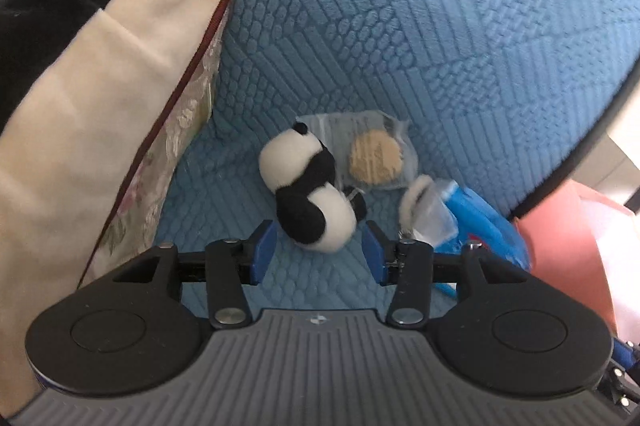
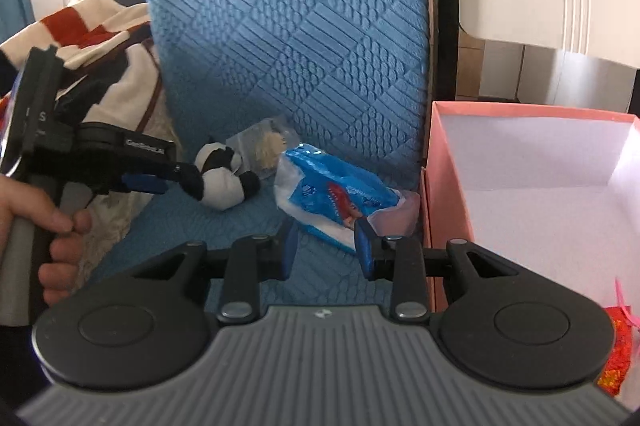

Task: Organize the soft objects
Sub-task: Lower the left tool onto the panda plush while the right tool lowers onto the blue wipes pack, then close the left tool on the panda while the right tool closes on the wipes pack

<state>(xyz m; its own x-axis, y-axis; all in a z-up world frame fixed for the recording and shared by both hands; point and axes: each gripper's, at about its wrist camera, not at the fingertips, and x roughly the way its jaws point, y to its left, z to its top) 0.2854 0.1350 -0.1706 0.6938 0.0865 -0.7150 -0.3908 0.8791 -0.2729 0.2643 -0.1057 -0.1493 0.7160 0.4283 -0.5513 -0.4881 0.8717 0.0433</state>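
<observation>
At the far left, a heap of cream, black and red cloth (image 2: 100,38) is seen beside the blue quilted seat (image 1: 224,266), and it is cut off by the edge in both views. Next to the right, the left tool (image 1: 319,250) is held with its jaws wide apart, just in front of the panda plush (image 1: 308,194), which lies on the seat near the backrest (image 1: 440,26); the panda is not yet gripped, although in the right wrist view one finger seems very close to it, and contact cannot be confirmed. Just behind the panda a clear packet with a round tan item (image 1: 374,160) is seen, but what it is cannot be made out. Further right lies a blue and white plastic pack (image 2: 332,194), and the right tool (image 2: 326,246) is held just before it, jaws open and empty. At the far right stands the pink box (image 2: 430,210), touching the seat edge; its white inside looks mostly bare, only something red and shiny (image 2: 618,350) is noticed at its near corner, partly hidden by the tool body. It is judged that the task is at an early stage: three soft things are left on the seat.
</observation>
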